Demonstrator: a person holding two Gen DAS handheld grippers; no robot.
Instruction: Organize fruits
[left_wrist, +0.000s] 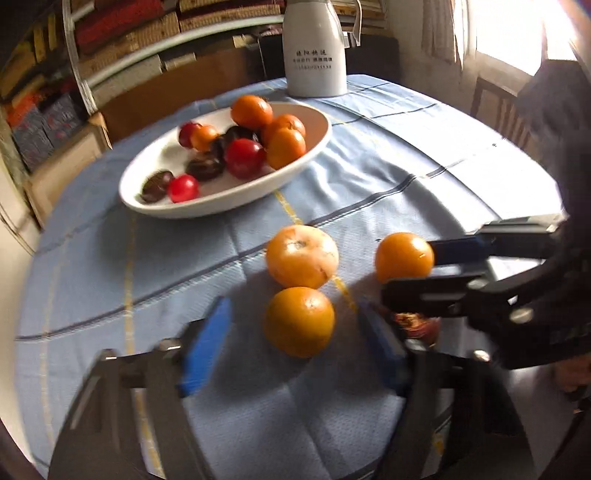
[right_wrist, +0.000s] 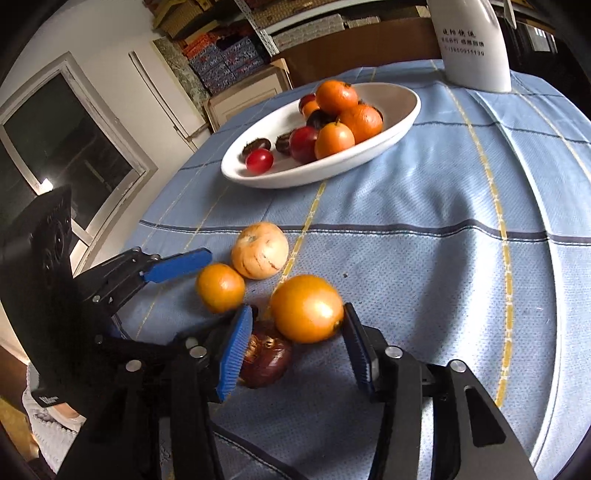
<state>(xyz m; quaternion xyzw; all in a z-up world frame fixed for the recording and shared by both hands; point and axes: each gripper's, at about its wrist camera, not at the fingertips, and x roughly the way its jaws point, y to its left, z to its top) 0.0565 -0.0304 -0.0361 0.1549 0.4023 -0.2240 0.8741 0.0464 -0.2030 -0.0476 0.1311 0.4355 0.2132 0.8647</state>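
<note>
Nearest our right camera, the right gripper (right_wrist: 295, 347) straddles an orange (right_wrist: 306, 308). Its far pad looks to touch the rind, while the near pad sits against a dark red fruit (right_wrist: 264, 360) below, so we judge the jaws open around the orange, not yet clamped, though the angle makes contact hard to call.

Our left gripper (left_wrist: 295, 347) does the same with a second orange (left_wrist: 299, 321): blue fingers (left_wrist: 205, 347) stand on either side with cloth showing between, so it is released and holding nothing.

Just beyond lies a paler orange (left_wrist: 302, 256), touching the left one. All four loose fruits rest on the blue tablecloth (left_wrist: 388, 173), close together.

Farther off stands the white bowl (left_wrist: 321, 122), well apart from the grippers. It already holds several oranges, red plums and dark fruits. Behind it is a white jug (left_wrist: 316, 48).

We reckon the job is well over halfway: most fruit is in the bowl, and four pieces are left on the cloth. Next, each gripper needs to close on its orange and carry it over; the pale one and the dark red one would follow.
</note>
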